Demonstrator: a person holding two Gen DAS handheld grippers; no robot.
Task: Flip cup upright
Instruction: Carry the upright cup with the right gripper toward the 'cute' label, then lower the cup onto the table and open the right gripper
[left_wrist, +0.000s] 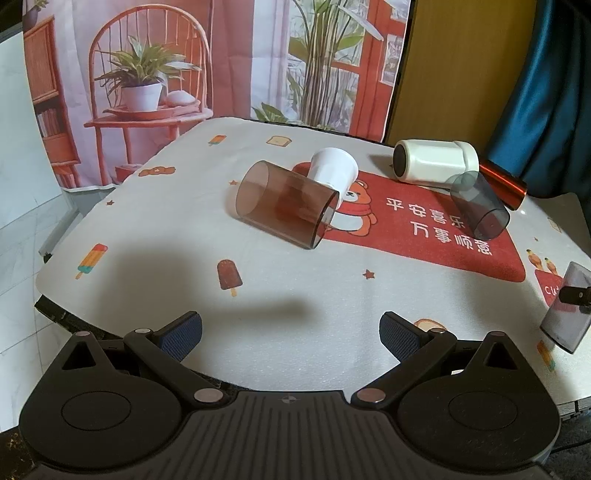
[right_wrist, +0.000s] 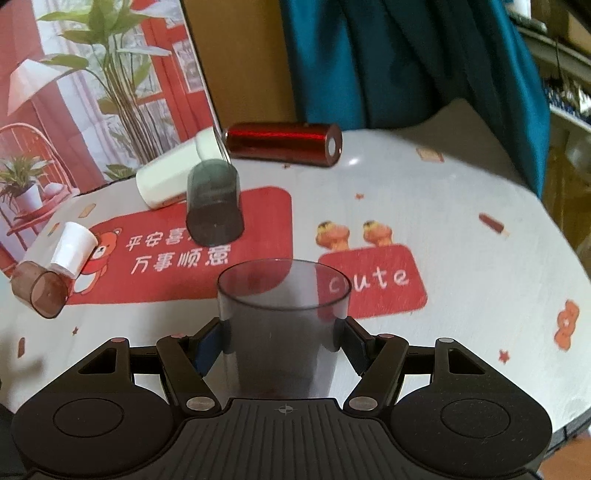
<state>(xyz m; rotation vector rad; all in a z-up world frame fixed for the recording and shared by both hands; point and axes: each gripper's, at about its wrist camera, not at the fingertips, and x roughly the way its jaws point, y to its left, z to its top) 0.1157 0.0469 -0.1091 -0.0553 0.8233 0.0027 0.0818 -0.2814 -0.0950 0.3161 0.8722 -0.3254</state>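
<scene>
A smoky grey cup (right_wrist: 282, 325) sits pinched between the right gripper's (right_wrist: 282, 341) jaws, rim up and ahead, its long axis running forward along the jaws. The flip looks underway; next it likely needs lowering base-first onto the worktop (right_wrist: 461, 229). The left gripper (left_wrist: 291, 330) hovers, jaws spread, empty.

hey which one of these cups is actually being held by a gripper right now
The smoky grey see-through cup, clamped between the right gripper fingers with its open mouth up. The brown cup, small white cup and other grey cup lie untouched on the table.
</scene>
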